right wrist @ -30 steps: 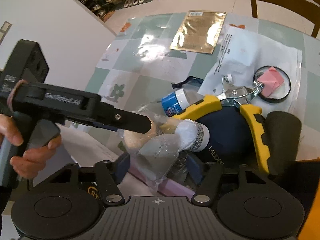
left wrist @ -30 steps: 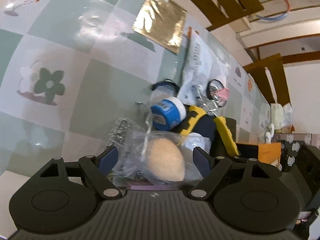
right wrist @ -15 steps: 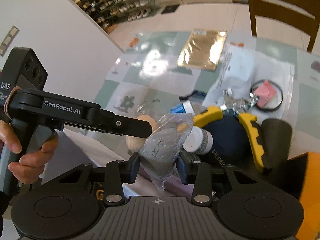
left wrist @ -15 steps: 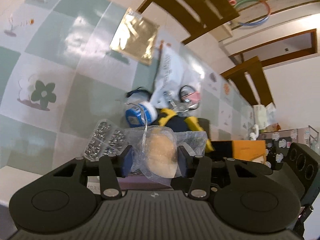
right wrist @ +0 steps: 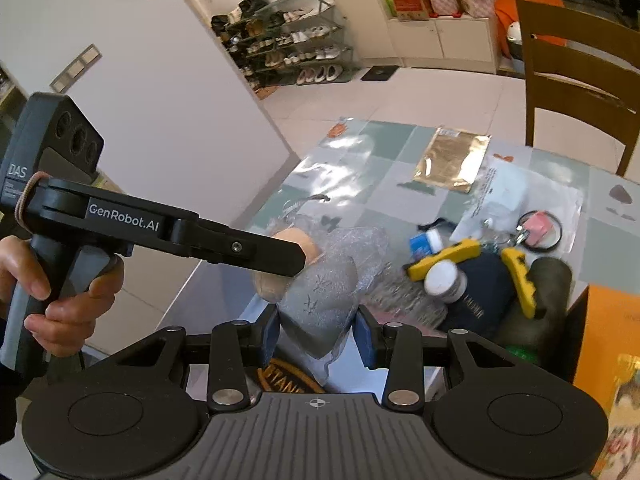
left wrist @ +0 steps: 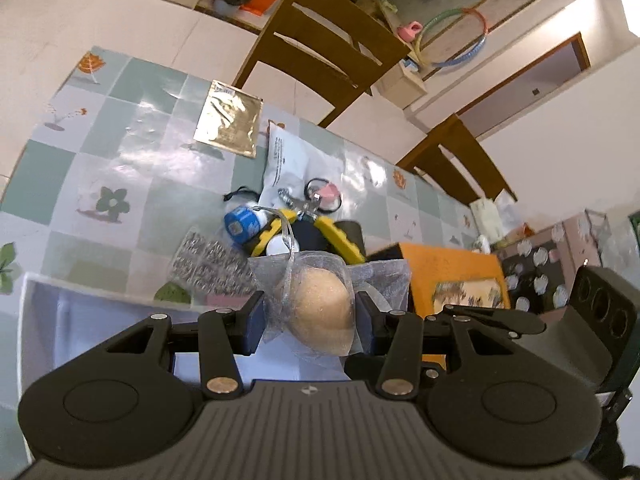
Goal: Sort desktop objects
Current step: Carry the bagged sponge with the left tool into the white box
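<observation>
Two tools hold one see-through bag (left wrist: 320,280) with a tan egg-shaped sponge (left wrist: 322,312) inside it. The left tool (left wrist: 308,322) squeezes the sponge through the bag, one finger on each side. The right tool (right wrist: 316,334) pinches the loose grey end of the same bag. The bag hangs up in the air, above the near edge of the tabletop (left wrist: 120,160). Past the bag lies a heap of things: a blue and white bottle (left wrist: 242,224), yellow-handled pliers (left wrist: 332,236) and a dark pouch (right wrist: 486,292). A shiny gold packet (left wrist: 230,118) lies flat, far behind the heap. An orange box (left wrist: 448,276) stands just to the right of the bag.
</observation>
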